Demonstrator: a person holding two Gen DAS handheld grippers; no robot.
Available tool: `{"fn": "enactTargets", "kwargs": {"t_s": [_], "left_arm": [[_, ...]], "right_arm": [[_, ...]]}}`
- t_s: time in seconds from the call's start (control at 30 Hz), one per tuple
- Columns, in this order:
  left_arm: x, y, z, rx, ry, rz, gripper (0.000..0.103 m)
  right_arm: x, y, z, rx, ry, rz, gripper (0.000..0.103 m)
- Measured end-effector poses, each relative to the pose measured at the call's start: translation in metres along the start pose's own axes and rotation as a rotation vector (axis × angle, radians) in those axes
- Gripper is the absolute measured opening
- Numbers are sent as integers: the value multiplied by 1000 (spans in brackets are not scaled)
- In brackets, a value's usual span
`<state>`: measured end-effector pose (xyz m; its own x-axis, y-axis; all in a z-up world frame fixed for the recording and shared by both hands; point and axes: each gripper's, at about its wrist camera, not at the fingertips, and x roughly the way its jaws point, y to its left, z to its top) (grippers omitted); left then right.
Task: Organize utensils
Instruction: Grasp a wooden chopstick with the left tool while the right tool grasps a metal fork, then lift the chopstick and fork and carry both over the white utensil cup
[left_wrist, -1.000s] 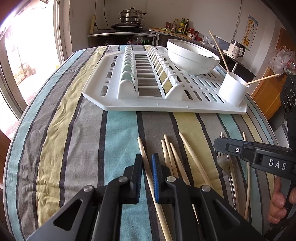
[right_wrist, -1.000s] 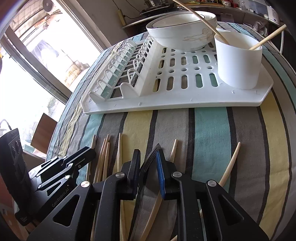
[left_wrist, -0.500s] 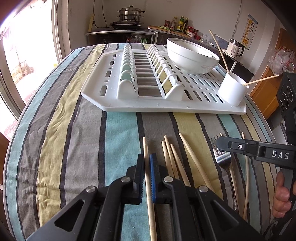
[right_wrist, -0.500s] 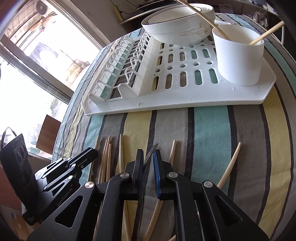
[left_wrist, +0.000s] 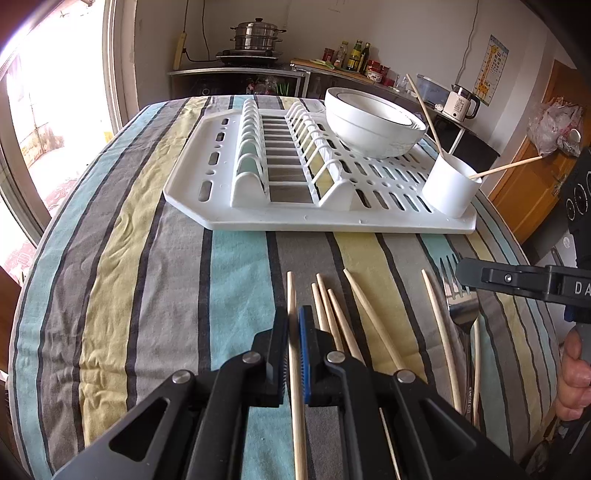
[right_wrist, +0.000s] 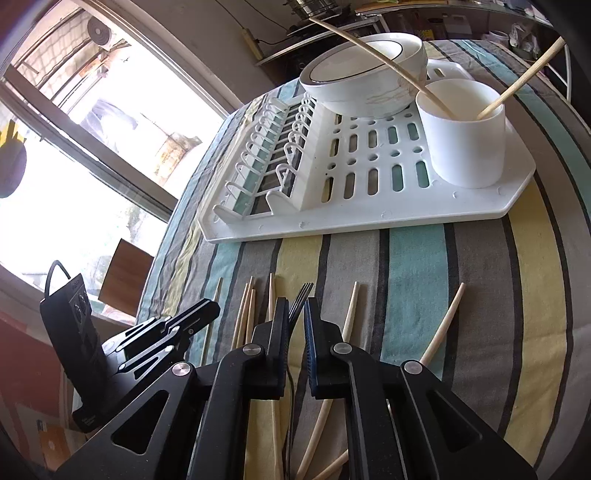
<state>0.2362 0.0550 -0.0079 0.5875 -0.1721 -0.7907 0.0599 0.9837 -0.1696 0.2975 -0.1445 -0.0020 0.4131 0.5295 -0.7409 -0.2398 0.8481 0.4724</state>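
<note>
Left gripper (left_wrist: 293, 325) is clamping a chopstick (left_wrist: 295, 369) low over the striped worktop (left_wrist: 147, 295) — right gripper (right_wrist: 295, 314) is pinching the fork (right_wrist: 299, 301). Loose chopsticks (left_wrist: 354, 317) are lying between them; cup (left_wrist: 450, 188) is sitting on the rack (left_wrist: 332, 221).

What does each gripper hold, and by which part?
The left gripper clamps a chopstick along its shaft, near the tip; the right gripper clamps the fork just behind its tines.

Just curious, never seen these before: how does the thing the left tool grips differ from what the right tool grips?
The left tool pinches a pale wooden chopstick; the right tool pinches a dark metal fork. The chopstick is a plain stick; the fork ends in tines. Both point towards the white plastic dish rack.
</note>
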Motion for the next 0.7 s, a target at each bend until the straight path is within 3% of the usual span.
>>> {"fn": "enactTargets", "kwargs": {"t_s": [0.7], "left_arm": [[-80,-19,-10,29,-147,-20,6]], "right_arm": [[-89,47,-48,-189,-215,66,3]]}}
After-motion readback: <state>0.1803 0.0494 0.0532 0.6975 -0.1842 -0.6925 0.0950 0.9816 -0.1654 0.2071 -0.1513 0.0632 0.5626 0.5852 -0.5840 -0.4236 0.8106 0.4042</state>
